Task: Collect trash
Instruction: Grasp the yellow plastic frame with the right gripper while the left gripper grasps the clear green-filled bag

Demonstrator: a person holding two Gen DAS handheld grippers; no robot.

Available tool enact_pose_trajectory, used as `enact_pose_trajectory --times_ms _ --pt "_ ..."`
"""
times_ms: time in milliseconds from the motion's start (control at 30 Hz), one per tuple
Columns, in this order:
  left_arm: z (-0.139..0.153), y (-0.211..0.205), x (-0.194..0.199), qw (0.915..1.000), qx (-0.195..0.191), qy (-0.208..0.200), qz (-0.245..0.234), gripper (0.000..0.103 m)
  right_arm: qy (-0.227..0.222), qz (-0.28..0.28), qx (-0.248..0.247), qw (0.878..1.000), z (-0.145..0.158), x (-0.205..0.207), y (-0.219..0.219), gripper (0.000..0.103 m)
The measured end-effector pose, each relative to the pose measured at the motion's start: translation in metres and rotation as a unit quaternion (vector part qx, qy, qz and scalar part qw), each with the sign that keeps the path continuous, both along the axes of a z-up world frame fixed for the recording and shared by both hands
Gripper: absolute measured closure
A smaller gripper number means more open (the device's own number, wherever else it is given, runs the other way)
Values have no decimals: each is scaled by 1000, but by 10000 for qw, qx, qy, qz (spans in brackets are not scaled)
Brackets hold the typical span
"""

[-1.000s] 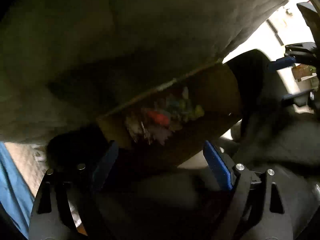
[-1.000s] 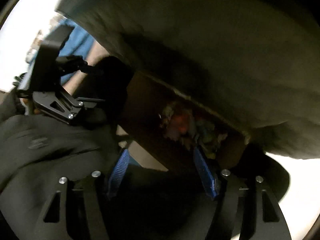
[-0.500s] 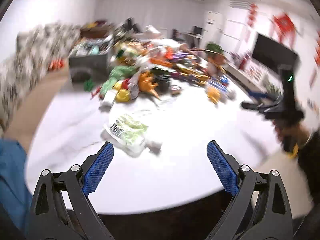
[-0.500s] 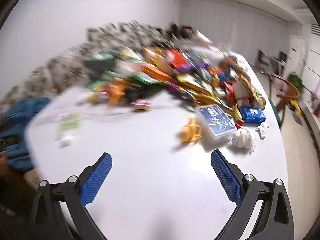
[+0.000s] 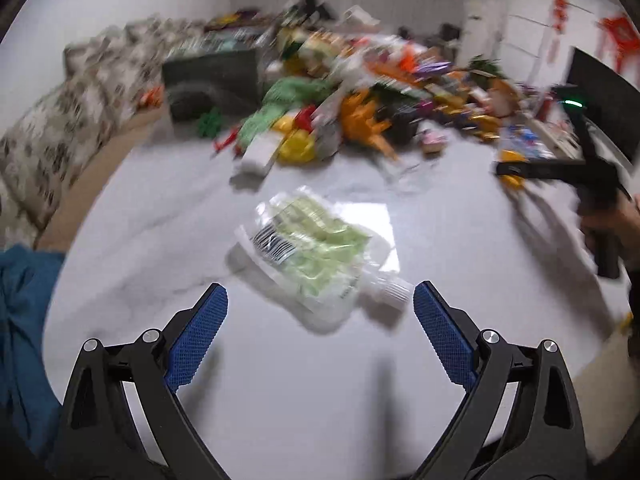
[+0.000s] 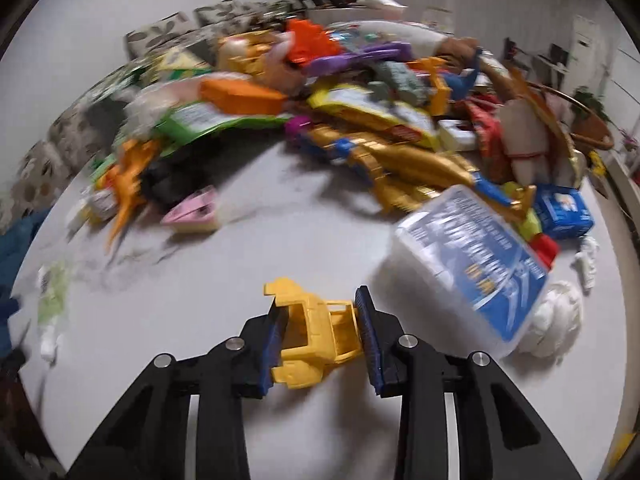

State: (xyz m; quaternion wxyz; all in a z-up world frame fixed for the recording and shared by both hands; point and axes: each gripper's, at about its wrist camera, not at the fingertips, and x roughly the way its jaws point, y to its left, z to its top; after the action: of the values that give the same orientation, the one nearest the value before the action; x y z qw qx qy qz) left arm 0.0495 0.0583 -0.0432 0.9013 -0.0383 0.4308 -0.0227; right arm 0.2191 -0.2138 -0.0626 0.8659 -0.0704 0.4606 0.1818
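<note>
1. the right tool [image 6: 320, 330], spread wide half a second earlier, was found clamped on a yellow plastic piece [image 6: 314, 334] at the white bench [image 6: 224, 280].
2. the left tool [image 5: 320, 320] was held wide apart, brought nearer the crumpled green pouch [image 5: 316, 254], judged the next pickup.

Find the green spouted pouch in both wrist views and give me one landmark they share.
Left wrist: green pouch lies center frame on the white table, just ahead of the open left gripper.
Right wrist: same pouch sits small at the far left edge.
Shared landmark: orange toy dinosaur.
</note>
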Motion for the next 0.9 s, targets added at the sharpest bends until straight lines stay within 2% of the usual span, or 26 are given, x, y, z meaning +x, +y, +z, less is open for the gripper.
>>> enact_pose_trajectory --times_ms 100,167,267,333,467,533,567,600,700,800,833,900 --pt "-7 4 7 9966 -472 441 507 11 7 298 72 9995 -2 -29 5 68" --pt "-5 -3 0 9939 -550 423 853 11 28 420 143 9990 2 -42 2 68" --pt "-4 -27 -7 9913 -127 393 1252 11 80 560 252 9981 2 -59 -2 68" --pt "-9 -36 -6 9877 -91 501 1478 11 64 621 296 9976 1 -66 -5 68" --pt "-14 -48 13 9793 131 455 1970 11 107 625 474 9969 1 -66 -13 68" --pt "-14 -51 24 9766 364 471 2069 11 163 599 598 9963 2 -63 -16 68" --pt "-13 -50 26 9771 369 403 2055 21 175 595 626 9961 2 -62 -16 68" --pt "-11 -50 26 9786 410 302 1994 43 184 601 645 9959 1 -63 -16 68" --pt "-7 -38 21 9877 210 192 1538 48 194 590 715 9955 1 -67 -15 68" --pt "-6 -12 2 9955 -370 -104 867 50 208 563 851 9946 2 -76 -17 68" --pt "-4 -7 -7 9964 -430 -214 702 50 227 550 908 9941 2 -79 -18 68" --pt "1 -5 -26 9974 -308 -528 377 51 266 494 1102 9923 4 -86 -23 68"
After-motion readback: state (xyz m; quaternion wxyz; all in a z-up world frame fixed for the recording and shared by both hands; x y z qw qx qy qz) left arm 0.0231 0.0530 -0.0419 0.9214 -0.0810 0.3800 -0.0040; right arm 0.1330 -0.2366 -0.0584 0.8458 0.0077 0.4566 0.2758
